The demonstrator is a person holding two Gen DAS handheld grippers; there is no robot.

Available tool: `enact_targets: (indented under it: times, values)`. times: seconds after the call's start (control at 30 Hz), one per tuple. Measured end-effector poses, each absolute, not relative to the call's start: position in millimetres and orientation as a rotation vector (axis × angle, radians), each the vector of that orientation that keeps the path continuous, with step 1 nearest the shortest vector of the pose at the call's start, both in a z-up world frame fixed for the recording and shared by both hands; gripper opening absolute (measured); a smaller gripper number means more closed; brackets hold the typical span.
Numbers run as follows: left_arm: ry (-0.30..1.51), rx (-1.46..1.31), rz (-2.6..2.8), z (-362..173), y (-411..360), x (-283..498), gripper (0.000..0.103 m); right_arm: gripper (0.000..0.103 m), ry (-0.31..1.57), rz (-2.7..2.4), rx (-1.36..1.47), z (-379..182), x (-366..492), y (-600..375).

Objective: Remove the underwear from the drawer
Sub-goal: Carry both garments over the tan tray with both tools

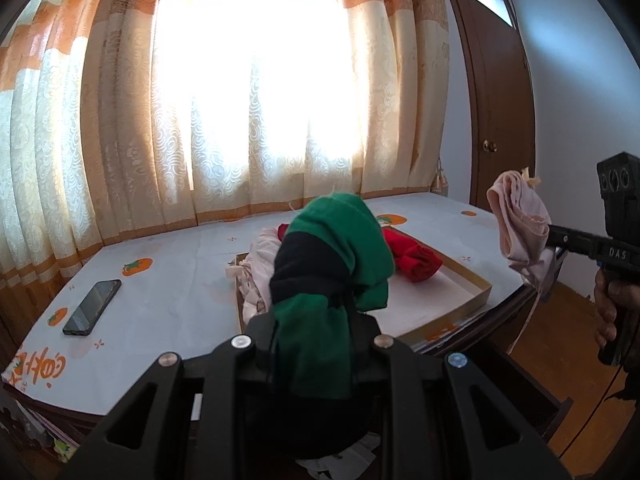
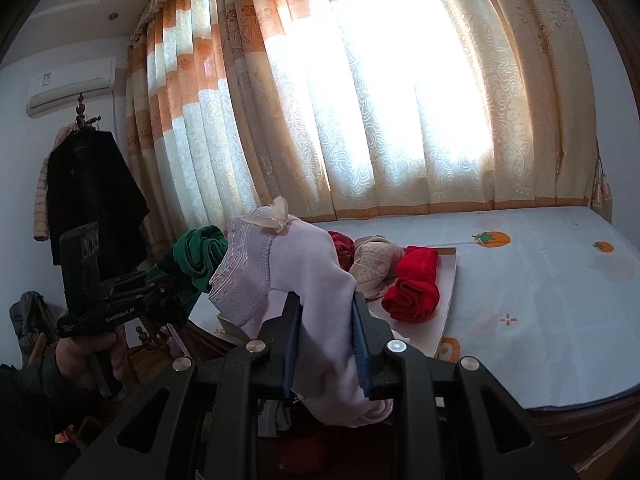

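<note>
While both tongs are raised above the bed, each carries one garment clear of the storage below. The left tongs (image 1: 320,344) are clamped on a green-and-black underwear piece (image 1: 340,256), a soft knit bundle that bulges above the pads. The right tongs (image 2: 326,344) are closed on a pale pink underwear piece (image 2: 296,276), thin and limp, with a lace-like ribbed waistband and a small bow at the top; its lower end droops below the pads.

Step in hand, as judged: carrying, after removal from the drawer, which itself is barely visible at the near bottom edge. The next move calls for bringing both garments over the shallow cardboard tray (image 1: 472,284) on the bed and opening the tongs there, low enough that the cloth does not snag.

The tray already holds rolled red garments (image 2: 412,292), plush and cylindrical, and a crumpled beige garment (image 2: 376,264). The bed (image 1: 168,292) has a smooth white cover printed with orange fruit. A glossy black phone (image 1: 92,308) lies to the left, well apart from the tray. Embossed cream-and-orange curtains (image 1: 256,100) hang at the far side.
</note>
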State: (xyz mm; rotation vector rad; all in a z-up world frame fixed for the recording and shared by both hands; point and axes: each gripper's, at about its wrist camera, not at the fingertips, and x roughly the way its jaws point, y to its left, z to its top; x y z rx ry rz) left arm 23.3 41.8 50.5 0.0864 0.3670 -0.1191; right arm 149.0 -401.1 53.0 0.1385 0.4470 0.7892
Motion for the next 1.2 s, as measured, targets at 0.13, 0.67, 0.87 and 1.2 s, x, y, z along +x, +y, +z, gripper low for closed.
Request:
enact_targets:
  times: [0.13, 0.67, 0.87, 1.2]
  values:
    - [0.388, 0.093, -0.122, 50.4, 43.7, 33.4, 0.022, 0.026, 0.458, 0.786, 0.119, 55.5, 158.9, -395.5]
    - [0.471, 0.172, -0.1, 43.3, 45.6, 81.7, 0.022, 0.026, 0.493, 0.726, -0.029, 55.1, 202.6, -371.4]
    - [0.499, 0.201, -0.099, 37.4, 43.3, 94.9, 0.023, 0.026, 0.512, 0.715, -0.083, 49.0, 215.1, -359.7]
    - [0.548, 0.269, -0.123, 25.2, 32.5, 111.6, 0.022, 0.026, 0.54, 0.696, -0.225, 35.3, 217.7, -336.9]
